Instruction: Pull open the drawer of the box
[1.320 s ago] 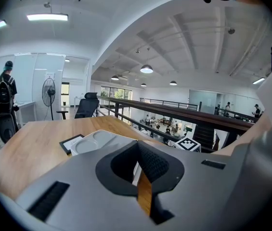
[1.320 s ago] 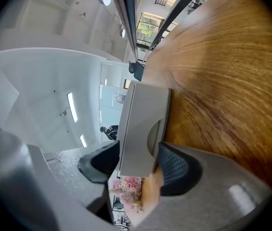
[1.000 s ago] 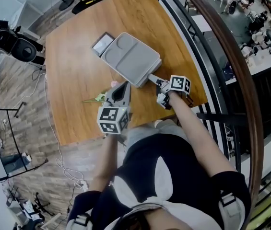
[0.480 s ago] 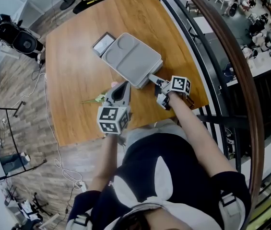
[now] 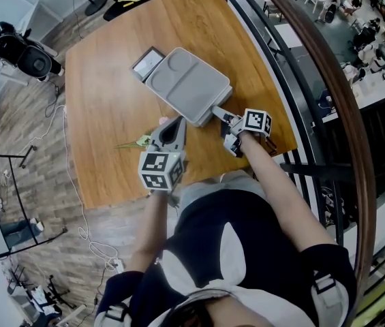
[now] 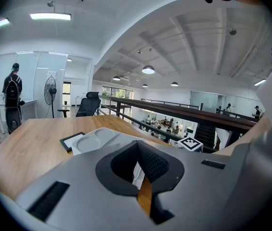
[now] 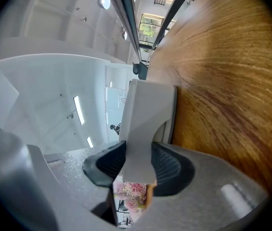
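Note:
A flat grey box (image 5: 185,84) lies on the wooden table (image 5: 110,107). Its drawer handle (image 5: 217,111), a grey tab, sticks out of the near right end. My right gripper (image 5: 223,117) has just been closing, and in the right gripper view its pads press both sides of the handle (image 7: 143,124), so the right gripper (image 7: 138,163) is shut on it. Near the box's front left side, my left gripper (image 5: 172,123) points at the box (image 6: 97,139). In the left gripper view the left gripper (image 6: 138,147) has its jaws together and holds nothing.
A black-framed card (image 5: 146,61) pokes out from under the box's far end. A small pink flower with a green stem (image 5: 137,140) lies left of my left gripper. A dark railing (image 5: 294,80) runs along the table's right edge. A person with a backpack (image 6: 11,97) stands far off.
Both grippers and the box stay where they were. Only the person with the backpack at the far left has shifted a little.

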`<state>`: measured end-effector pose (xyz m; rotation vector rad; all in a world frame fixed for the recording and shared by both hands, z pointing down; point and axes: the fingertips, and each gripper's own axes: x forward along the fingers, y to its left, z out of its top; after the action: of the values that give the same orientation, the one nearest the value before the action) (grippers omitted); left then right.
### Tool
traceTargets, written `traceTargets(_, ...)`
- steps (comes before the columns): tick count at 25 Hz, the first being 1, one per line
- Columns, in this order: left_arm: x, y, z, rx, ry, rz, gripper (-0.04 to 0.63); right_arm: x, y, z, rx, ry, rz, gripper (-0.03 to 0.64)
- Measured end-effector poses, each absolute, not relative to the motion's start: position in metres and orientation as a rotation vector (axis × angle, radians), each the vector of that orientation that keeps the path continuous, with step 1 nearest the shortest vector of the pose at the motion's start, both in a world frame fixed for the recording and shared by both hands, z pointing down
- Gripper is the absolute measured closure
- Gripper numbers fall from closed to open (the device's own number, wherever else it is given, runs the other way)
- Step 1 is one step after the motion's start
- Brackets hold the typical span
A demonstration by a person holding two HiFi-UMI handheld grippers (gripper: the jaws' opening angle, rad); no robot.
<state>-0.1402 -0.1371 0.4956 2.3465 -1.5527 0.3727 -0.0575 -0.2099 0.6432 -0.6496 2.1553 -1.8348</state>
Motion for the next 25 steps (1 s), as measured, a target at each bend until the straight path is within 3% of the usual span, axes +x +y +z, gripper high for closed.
traceTargets(25,-0.128,-0.124,0.474,2.372,-1.475,0.431,0.578,-0.048,-0.200,0.642,-0.741,2.129,-1.887,0.457)
